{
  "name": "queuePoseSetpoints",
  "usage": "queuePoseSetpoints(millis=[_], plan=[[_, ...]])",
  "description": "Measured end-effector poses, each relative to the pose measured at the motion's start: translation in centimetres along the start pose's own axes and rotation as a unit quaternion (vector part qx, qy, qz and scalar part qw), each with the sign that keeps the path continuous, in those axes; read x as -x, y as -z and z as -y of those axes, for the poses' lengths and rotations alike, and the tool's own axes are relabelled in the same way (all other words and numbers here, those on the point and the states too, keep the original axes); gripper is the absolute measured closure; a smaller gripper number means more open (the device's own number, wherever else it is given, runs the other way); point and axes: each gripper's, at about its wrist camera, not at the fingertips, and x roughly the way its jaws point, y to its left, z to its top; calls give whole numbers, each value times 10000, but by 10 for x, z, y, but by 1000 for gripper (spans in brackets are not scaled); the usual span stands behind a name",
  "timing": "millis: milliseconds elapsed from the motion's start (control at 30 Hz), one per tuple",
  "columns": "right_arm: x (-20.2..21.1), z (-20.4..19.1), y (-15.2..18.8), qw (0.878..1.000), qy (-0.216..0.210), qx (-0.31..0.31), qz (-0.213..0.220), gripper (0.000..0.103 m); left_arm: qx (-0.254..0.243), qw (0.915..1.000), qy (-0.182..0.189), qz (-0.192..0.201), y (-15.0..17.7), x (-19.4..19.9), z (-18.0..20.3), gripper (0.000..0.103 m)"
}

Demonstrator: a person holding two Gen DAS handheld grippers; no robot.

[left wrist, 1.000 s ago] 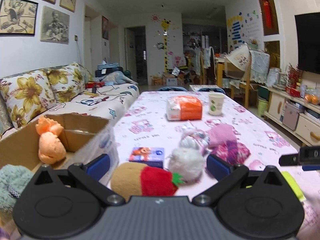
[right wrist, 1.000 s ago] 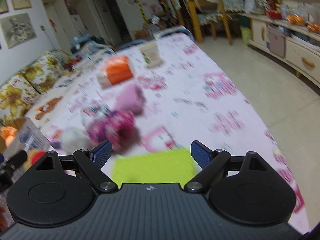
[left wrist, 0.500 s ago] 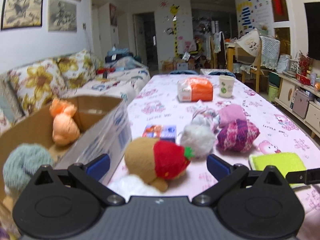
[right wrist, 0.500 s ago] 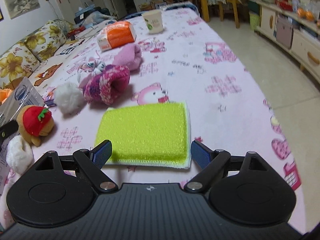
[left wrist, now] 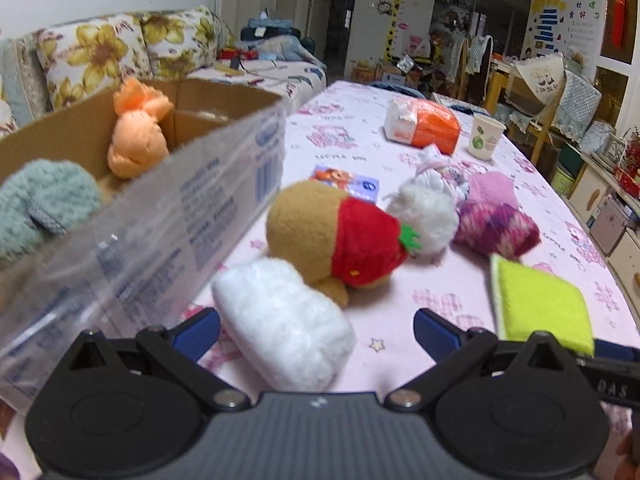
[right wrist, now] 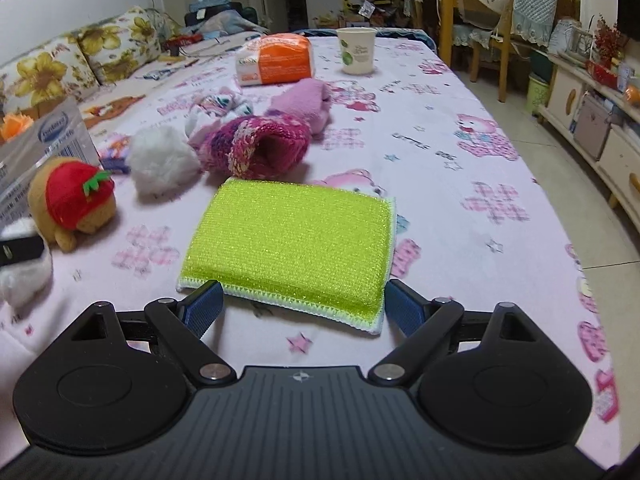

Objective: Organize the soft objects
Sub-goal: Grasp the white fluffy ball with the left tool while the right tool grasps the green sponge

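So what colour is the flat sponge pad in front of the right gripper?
Bright yellow-green sponge pad with a white edge, clearest in the right wrist view.

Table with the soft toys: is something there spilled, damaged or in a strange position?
Nothing looks spilled or damaged. The paper cup stands upright, and the yellow-green sponge lies flat. The plush with the red cap lies on its side, ordinary for loose toys waiting to be sorted.
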Motion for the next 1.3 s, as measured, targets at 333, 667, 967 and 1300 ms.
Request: queuePoseSetpoints(millis=[333, 667, 967, 1300], plan=[[-15, 16, -16, 9999, -17, -57, 108, 0, -45, 9989, 406, -221, 6, -15, 17, 1], [-25, 42, -27, 9974, 403, -565, 196, 0, -407, 9845, 1707, -67, 6, -9, 43, 1], [-16, 58, -27, 9917, -210, -1254, 197, 0, -465, 9971, 439, 417, -1, 2, 27, 1], [-28, 71, -45, 9920, -387, -1145, 356, 0, -353, 9991, -86, -231, 2, -23, 14, 1]])
